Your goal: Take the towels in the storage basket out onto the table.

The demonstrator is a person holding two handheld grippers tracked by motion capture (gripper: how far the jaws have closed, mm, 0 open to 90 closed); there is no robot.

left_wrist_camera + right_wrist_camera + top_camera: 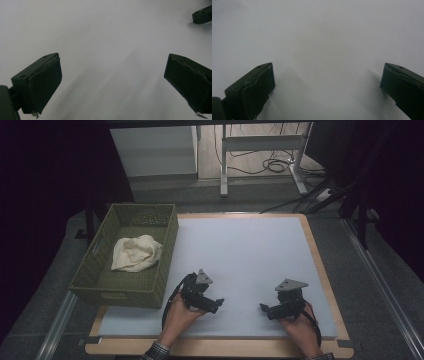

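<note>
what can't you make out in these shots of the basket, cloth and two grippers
- Cloth: high view; crumpled, so its folded-under parts and kind of item are unclear.
- Basket: floor under the cloth is covered; near inner wall is hidden by its own rim.
- Left gripper and right gripper: too small and dark in the high view for jaw detail.
- Right gripper's jaw tip in the left gripper view: cut off by the frame edge.

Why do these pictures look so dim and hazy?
High view: dark surroundings, only the white mat well lit. Left gripper view: soft streaky shadows on the mat, nearby left gripper slightly blurred. Right gripper view: hazy, even grey, right gripper throwing faint shadows.
</note>
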